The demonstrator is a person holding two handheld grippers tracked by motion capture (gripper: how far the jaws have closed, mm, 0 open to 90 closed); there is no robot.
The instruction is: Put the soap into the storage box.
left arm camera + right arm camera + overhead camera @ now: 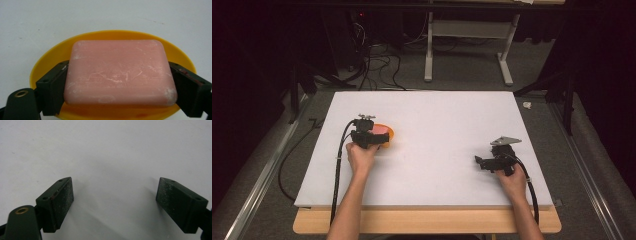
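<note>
A white tabletop (437,150) covers most of the wooden table (427,221), and everything else is placed here by the yellow dish (45,60), a shallow oval dish that sits on the tabletop's left half, as the high view shows it. Inside that dish lies a pink bar of soap (118,72), rectangular with rounded corners, its top scuffed with pale marks, and the dish rim shows all around it. The left gripper (120,86) reaches over the near rim of the dish, its two black jaws drawn in against the short ends of the soap, one on each side, so the bar is clamped between them while it lies in the dish. The right gripper (115,202) is well apart from the dish, far across the tabletop toward its right side; its jaws stand wide apart with nothing between them, just bare white surface under and ahead of them. Each gripper is held in one of the person's hands.
</note>
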